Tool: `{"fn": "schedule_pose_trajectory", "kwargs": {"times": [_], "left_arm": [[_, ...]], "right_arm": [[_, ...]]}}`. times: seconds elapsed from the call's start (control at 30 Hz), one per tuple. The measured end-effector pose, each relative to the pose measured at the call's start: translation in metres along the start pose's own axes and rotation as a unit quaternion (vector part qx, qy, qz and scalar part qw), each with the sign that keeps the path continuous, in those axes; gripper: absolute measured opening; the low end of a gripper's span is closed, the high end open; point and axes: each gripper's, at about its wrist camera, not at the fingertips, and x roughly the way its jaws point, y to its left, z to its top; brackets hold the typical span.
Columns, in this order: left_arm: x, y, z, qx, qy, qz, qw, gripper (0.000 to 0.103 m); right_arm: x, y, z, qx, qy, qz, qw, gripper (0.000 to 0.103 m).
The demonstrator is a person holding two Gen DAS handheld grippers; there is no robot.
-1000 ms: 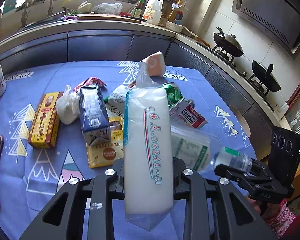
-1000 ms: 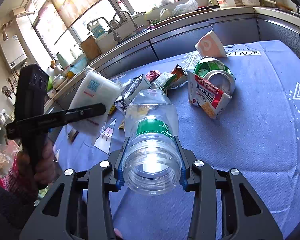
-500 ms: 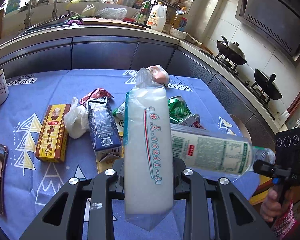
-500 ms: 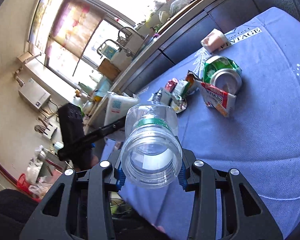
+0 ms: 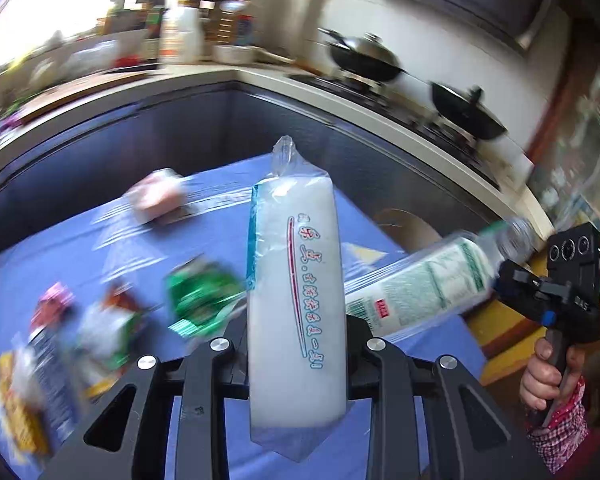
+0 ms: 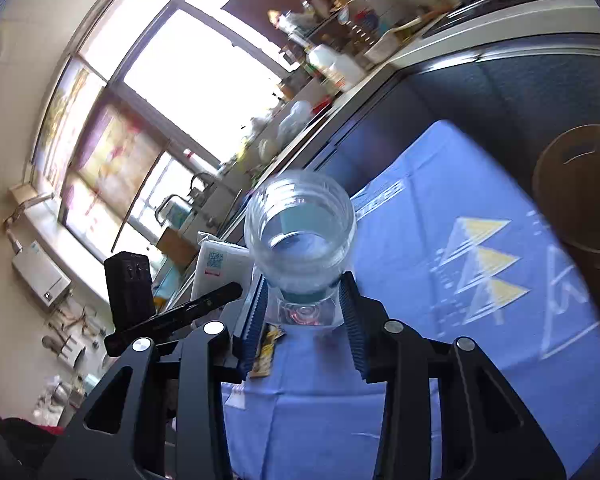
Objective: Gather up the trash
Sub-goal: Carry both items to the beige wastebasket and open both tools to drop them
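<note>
The left tool (image 5: 296,340) is clamped on a white plastic packet (image 5: 296,280) held upright above the desk (image 5: 60,248); its red and blue printed characters are too small to read. The right tool (image 6: 302,300) grips a clear bottle (image 6: 300,228) in the air, its green-and-white label (image 5: 428,280) illegible. Other litter (image 5: 196,296) on the blue cloth is blurred by motion.

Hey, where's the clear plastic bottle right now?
The clear plastic bottle is clamped in the right gripper, lifted above the blue tablecloth; in the left wrist view it lies just right of the white plastic packet.
</note>
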Motion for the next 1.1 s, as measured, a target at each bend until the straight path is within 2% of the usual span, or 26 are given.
{"fn": "schedule_pose_trajectory", "kwargs": {"times": [0.03,0.1,0.17,0.2,0.3,0.37,0.43,0.57,0.77,0.97,1.0,1.03,1.07,1.1], "left_arm": [[0.023,-0.02,0.014,0.011,0.015,-0.022,0.9996,0.03],[0.061,-0.05,0.036,0.024,0.039,-0.057,0.9973,0.03],[0.108,-0.086,0.051,0.037,0.068,-0.095,0.9924,0.03],[0.133,-0.1,0.056,0.042,0.083,-0.097,0.9909,0.03],[0.193,-0.123,0.057,0.043,0.128,-0.089,0.9868,0.03],[0.226,-0.135,0.053,0.041,0.154,-0.08,0.9839,0.03],[0.254,-0.148,0.051,0.046,0.178,-0.074,0.9802,0.03],[0.27,-0.164,0.051,0.069,0.19,-0.077,0.9764,0.03],[0.29,-0.179,0.064,0.077,0.193,-0.077,0.9752,0.03],[0.312,-0.197,0.082,0.082,0.186,-0.077,0.976,0.032],[0.318,-0.201,0.085,0.082,0.186,-0.073,0.9763,0.047],[0.325,-0.204,0.088,0.082,0.185,-0.065,0.9772,0.079],[0.328,-0.204,0.089,0.082,0.177,-0.055,0.9792,0.091],[0.33,-0.203,0.09,0.08,0.166,-0.047,0.9817,0.095]], "right_arm": [[-0.013,-0.015,0.011,0.013,-0.017,-0.011,1.0,0.0],[-0.033,-0.042,0.035,0.008,-0.041,-0.072,0.997,0.0],[-0.029,-0.073,0.051,0.022,-0.029,-0.092,0.995,0.0],[-0.017,-0.094,0.057,0.034,-0.01,-0.114,0.993,0.0],[0.035,-0.123,0.038,0.051,0.052,-0.148,0.986,0.0],[0.057,-0.14,0.028,0.067,0.067,-0.145,0.985,0.0],[0.054,-0.155,0.03,0.084,0.061,-0.129,0.986,0.0],[0.036,-0.178,0.03,0.081,0.06,-0.147,0.984,0.001],[-0.027,-0.221,0.033,0.138,-0.026,-0.145,0.98,0.001],[-0.038,-0.231,0.019,0.143,-0.03,-0.154,0.977,0.001],[-0.037,-0.232,0.016,0.143,-0.028,-0.156,0.977,0.003],[-0.035,-0.232,0.016,0.142,-0.027,-0.157,0.977,0.003],[-0.035,-0.234,0.015,0.143,-0.026,-0.158,0.977,0.003],[-0.036,-0.236,0.014,0.145,-0.027,-0.16,0.976,0.003]]}}
